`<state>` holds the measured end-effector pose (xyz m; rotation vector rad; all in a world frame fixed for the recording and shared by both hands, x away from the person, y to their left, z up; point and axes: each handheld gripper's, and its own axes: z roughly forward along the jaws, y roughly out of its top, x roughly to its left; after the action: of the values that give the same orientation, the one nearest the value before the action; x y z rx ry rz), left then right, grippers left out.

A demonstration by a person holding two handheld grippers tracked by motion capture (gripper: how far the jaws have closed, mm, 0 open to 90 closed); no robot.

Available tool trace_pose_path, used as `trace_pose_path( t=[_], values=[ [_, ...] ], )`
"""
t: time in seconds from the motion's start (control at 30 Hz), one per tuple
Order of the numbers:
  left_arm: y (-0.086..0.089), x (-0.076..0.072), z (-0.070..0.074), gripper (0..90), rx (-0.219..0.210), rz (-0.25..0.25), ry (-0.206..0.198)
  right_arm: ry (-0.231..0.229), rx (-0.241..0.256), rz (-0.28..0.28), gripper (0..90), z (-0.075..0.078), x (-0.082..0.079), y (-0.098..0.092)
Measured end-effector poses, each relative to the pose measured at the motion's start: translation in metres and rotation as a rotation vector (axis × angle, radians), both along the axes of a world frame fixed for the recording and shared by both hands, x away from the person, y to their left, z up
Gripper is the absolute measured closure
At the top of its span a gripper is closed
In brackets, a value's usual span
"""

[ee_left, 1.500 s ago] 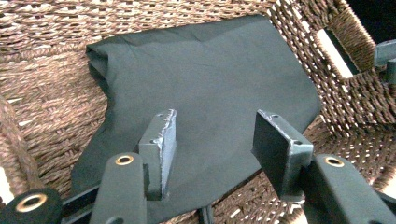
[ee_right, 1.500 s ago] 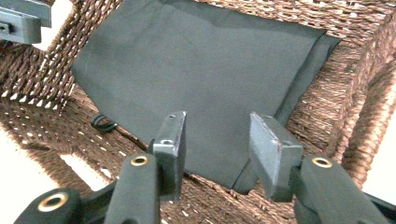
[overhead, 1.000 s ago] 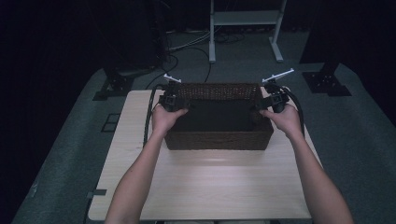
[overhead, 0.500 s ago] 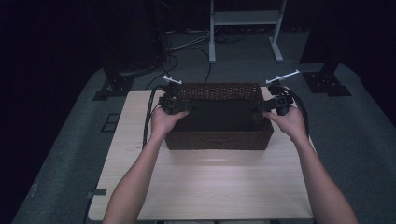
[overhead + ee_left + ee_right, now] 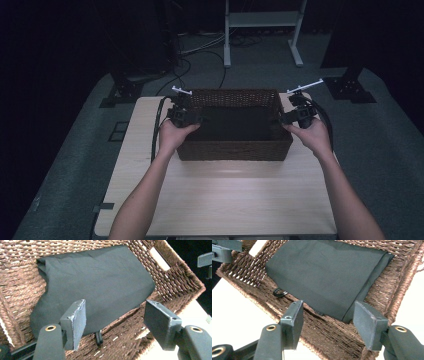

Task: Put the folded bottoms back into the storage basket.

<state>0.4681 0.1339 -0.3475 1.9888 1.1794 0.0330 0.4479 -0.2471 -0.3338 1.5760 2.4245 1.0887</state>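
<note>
A brown wicker basket (image 5: 235, 150) stands at the far middle of a light wooden table (image 5: 220, 200). Flat inside it lies a folded dark cloth (image 5: 235, 122). My left gripper (image 5: 192, 119) is at the basket's left end, open, with its jaws reaching over the rim. In the left gripper view its pads (image 5: 77, 315) hover above the cloth (image 5: 100, 282) and the basket wall (image 5: 175, 277). At the right end my right gripper (image 5: 282, 120) is open too, pointing over the rim (image 5: 244, 275) at the cloth (image 5: 327, 272). A small black loop (image 5: 279, 293) lies on the basket floor.
The table's near half is bare wood. Beyond the table on the grey floor are cables (image 5: 200, 50), a white frame's legs (image 5: 227, 60) and black stand bases (image 5: 120, 92) (image 5: 350, 87). Cables trail from both grippers along the basket's sides.
Both hands have shifted only slightly at the basket's ends, the right one a little outward. The basket and cloth have not moved.
</note>
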Motion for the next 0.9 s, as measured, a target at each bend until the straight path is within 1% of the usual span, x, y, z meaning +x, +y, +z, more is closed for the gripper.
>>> trace_pose_path(
  t=[0.23, 0.5, 0.67, 0.83, 0.9],
  values=[
    [0.001, -0.007, 0.0, 32.3, -0.01, 0.0, -0.004, -0.008, 0.005, 0.007, 39.8, 0.0, -0.007, -0.001],
    [0.004, -0.014, 0.0, 31.4, 0.0, -0.006, -0.01, -0.017, 0.006, 0.011, 39.5, 0.002, -0.016, -0.002],
    [0.004, -0.018, 0.002, 30.6, -0.004, -0.005, -0.019, -0.02, 0.01, 0.011, 38.5, 0.003, -0.02, -0.004],
    [0.003, -0.023, 0.004, 28.6, -0.008, -0.01, -0.027, -0.023, 0.014, 0.013, 37.4, 0.001, -0.026, -0.006],
    [0.003, -0.024, 0.004, 26.6, -0.008, -0.006, -0.029, -0.024, 0.014, 0.011, 36.9, 0.0, -0.028, -0.006]
  ],
)
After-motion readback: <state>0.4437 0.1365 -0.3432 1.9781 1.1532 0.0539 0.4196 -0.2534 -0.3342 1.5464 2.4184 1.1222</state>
